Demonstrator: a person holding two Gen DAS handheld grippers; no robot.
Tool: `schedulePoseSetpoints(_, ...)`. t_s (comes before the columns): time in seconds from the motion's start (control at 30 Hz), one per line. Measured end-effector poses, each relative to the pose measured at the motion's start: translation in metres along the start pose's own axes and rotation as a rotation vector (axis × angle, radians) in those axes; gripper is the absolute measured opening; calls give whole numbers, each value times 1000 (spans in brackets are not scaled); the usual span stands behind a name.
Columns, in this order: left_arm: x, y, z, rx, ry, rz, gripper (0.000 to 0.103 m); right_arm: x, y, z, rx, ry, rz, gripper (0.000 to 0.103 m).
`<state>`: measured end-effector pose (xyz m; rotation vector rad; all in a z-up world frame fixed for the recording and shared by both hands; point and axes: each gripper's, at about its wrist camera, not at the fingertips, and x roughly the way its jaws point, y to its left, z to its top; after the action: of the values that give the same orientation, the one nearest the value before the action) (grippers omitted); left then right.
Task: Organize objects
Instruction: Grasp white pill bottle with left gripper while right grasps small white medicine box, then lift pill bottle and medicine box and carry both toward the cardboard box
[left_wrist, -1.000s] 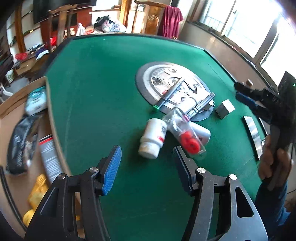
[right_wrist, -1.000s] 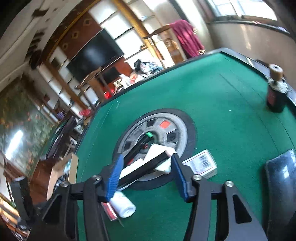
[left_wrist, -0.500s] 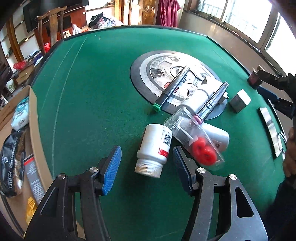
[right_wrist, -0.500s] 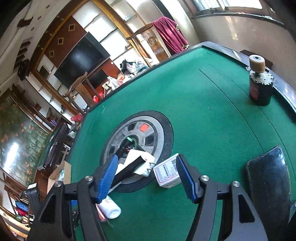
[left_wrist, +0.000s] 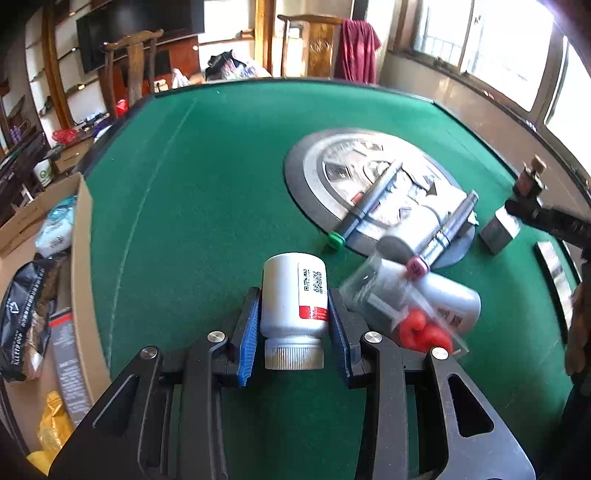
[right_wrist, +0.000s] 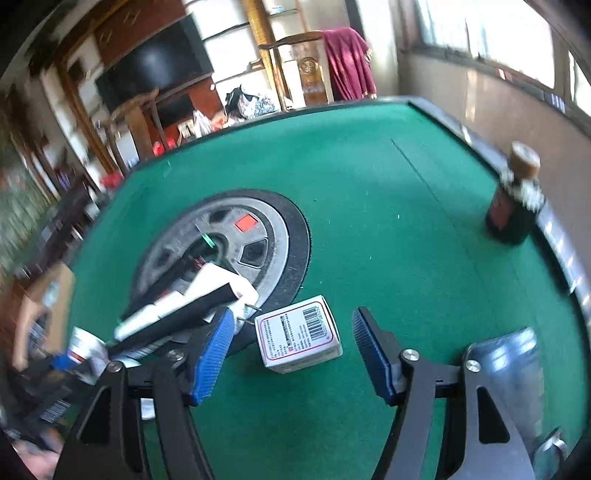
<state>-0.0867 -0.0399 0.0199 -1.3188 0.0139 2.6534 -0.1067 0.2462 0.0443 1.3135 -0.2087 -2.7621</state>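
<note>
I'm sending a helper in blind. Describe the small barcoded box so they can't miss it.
Start at the round grey disc in the middle of the green table. The small white box lies on the felt just off its near edge, between the open right gripper fingers. Only it is boxy and barcoded; its neighbours are pens and bottles.

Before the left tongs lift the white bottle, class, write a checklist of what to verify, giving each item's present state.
1. Left tongs straddle the white plastic pill bottle with the red-banded label: ok.
2. Blue pads pressed firmly on the bottle: cannot tell; they sit right against its sides.
3. Bottle cap on: ok, the ribbed cap faces the camera.
4. Bottle apart from the clear plastic bag holding red pieces: cannot tell; the bag lies right beside the tongs' right finger.
5. Right tongs out of the way: ok, open around the small white barcoded box, not touching it.
6. Green felt table bare along the lift path: ok.
</note>
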Motion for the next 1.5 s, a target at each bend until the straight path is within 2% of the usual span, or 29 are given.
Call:
schedulePoseSetpoints(0.07, 2, 5, 0, -15, 3, -10, 34, 6, 7, -2, -48, 8, -71, 72)
schedulePoseSetpoints(0.23, 8, 5, 0, -23, 18, -31, 34, 15, 16, -8, -113, 4, -136, 72)
schedulePoseSetpoints(0.3, 8, 7, 0, -31, 22, -33, 34, 20, 12, -9, -95, 17, -102, 65)
schedulePoseSetpoints(0.33, 9, 6, 0, -28, 23, -29, 34, 21, 10, -9, -84, 28, -91, 49)
schedulePoseSetpoints(0.37, 9, 7, 0, -33, 22, -29, 34, 23, 9, -9, -83, 40, -89, 47)
schedulePoseSetpoints(0.53, 8, 8, -1, -32, 19, -25, 34, 9, 4, -6, -51, -10, -76, 46)
schedulePoseSetpoints(0.67, 0, 9, -1, -34, -13, -32, 34, -11, -2, -2, -3, -78, -26, 46)
schedulePoseSetpoints(0.8, -7, 9, -1, -34, -35, -27, 34, -18, 4, -2, 2, -95, 26, 46)
schedulePoseSetpoints(1.13, -21, 7, 2, -26, -93, -22, 34, -31, 58, -14, -112, -140, 165, 46)
schedulePoseSetpoints(1.37, -34, 8, 2, -27, -134, -16, 34, -35, 91, -28, -197, -149, 202, 46)
schedulePoseSetpoints(1.5, -42, 12, 4, -39, -158, -18, 34, -34, 94, -31, -207, -153, 199, 46)
